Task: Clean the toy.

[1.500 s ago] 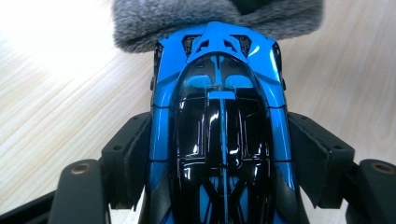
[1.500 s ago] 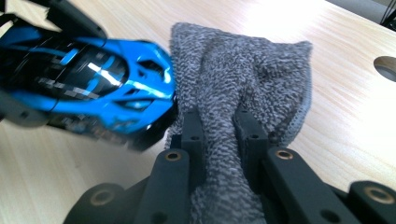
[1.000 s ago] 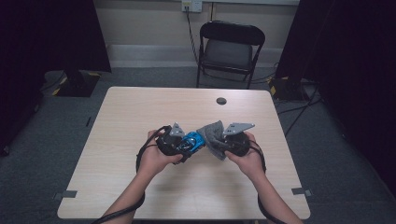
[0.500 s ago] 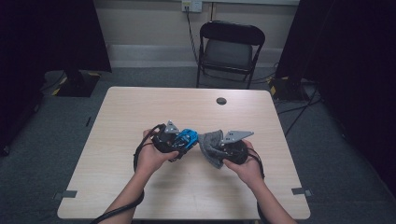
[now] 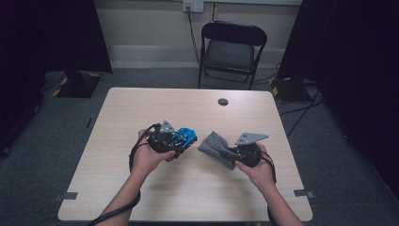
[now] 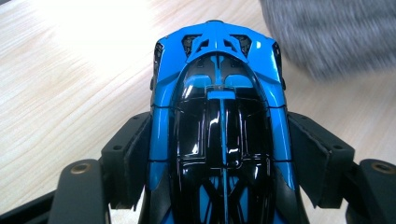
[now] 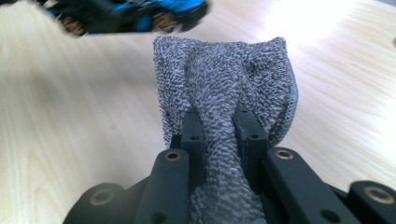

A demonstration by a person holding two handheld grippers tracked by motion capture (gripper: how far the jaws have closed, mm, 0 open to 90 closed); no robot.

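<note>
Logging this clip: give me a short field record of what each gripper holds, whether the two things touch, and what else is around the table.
left gripper: shut on the glossy blue and black toy car, one jaw on each flank
right gripper: shut on the bunched grey knitted cloth
contact: car and cloth apart, a gap of tabletop between them in the high view
surface: light wooden table
other: small dark round disc near the far edge; black folding chair behind the table

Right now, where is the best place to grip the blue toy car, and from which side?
Grip the blue toy car across its two long flanks, coming from one end along its length, as the left gripper does. The flanks are near parallel; the glossy curved roof would likely slip.
</note>
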